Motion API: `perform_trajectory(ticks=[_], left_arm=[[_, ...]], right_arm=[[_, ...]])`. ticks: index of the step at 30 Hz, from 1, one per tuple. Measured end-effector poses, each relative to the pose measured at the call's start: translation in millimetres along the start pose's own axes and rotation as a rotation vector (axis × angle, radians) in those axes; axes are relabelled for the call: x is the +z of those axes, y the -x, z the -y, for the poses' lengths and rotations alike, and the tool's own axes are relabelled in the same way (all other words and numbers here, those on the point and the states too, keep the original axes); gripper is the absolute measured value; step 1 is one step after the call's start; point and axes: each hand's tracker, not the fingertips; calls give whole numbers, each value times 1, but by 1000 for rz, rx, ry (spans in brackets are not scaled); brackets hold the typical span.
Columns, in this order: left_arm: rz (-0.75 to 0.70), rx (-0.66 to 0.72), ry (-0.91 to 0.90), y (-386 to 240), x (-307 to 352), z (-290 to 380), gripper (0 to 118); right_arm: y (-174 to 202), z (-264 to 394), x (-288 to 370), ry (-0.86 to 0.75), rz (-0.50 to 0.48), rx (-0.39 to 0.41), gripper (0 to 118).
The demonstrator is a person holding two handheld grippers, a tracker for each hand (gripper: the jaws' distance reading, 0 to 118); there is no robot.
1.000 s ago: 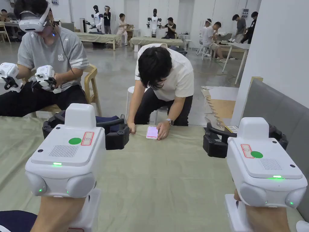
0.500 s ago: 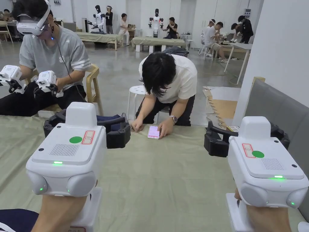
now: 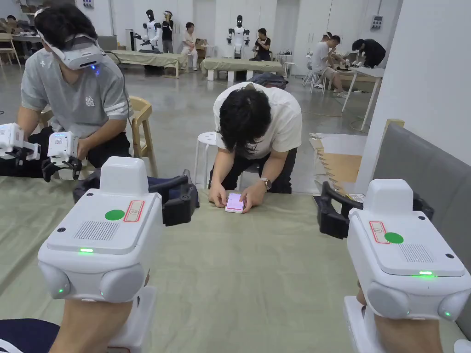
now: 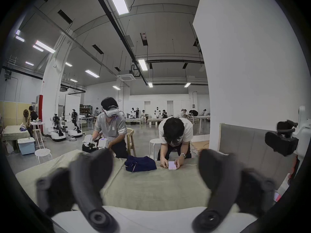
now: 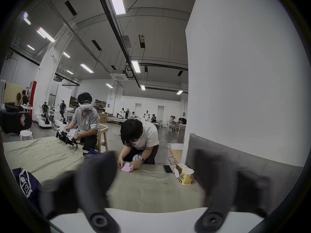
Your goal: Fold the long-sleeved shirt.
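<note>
Two grippers are held level above the green-covered table [image 3: 257, 276], both with jaws spread wide and nothing between them. Left gripper [image 4: 155, 172]: its dark fingers [image 4: 94, 177] stand well apart in its own view, with bare cloth showing through the gap. Right gripper [image 5: 154, 174]: its fingers [image 5: 97, 177] are likewise parted and empty. In the head view the left gripper [image 3: 138, 195] and right gripper [image 3: 375, 207] hover side by side, well apart.

Beyond the left fingers, at the table's far edge, lies a folded navy garment [image 4: 140, 163] with a thin white trim. A second piece of navy cloth with a white printed patch [image 5: 27, 184] lies beside and below the right gripper's left finger; the lettering on the patch is too distorted to read. Whether either is the long-sleeved shirt cannot be told.

Farther out, past the gap of the right fingers, a person in a white shirt [image 3: 257, 128] bends over a pink phone [image 3: 234, 202], both hands touching it. Off the right finger stand a printed paper cup [image 5: 186, 177], wording illegible, and a dark phone [image 5: 168, 169]. A person wearing a headset [image 3: 73, 92] sits beyond the left fingers; the chest mark is too small to make out.
</note>
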Motion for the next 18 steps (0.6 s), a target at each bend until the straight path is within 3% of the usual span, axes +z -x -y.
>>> perform_trajectory(ticks=[2, 3, 4, 5, 9, 14, 18], left_arm=[[5, -9, -17, -2, 2, 0, 61], [7, -17, -14, -2, 1, -1, 34], [12, -22, -11, -3, 1, -1, 7], [24, -20, -8, -3, 1, -1, 4], [1, -22, -14, -7, 3, -3, 3], [-21, -15, 0, -1, 6, -2, 3], [-108, 4, 37, 30, 19, 4, 3]], right_arm=[[2, -1, 0, -5, 14, 20, 22], [3, 0, 0, -1, 35, 17, 0], [3, -1, 2, -2, 37, 5, 0], [2, 0, 3, 0, 1, -7, 0], [5, 2, 6, 0, 4, 29, 0], [10, 0, 8, 8, -27, 17, 0], [38, -5, 8, 2, -112, 2, 0]])
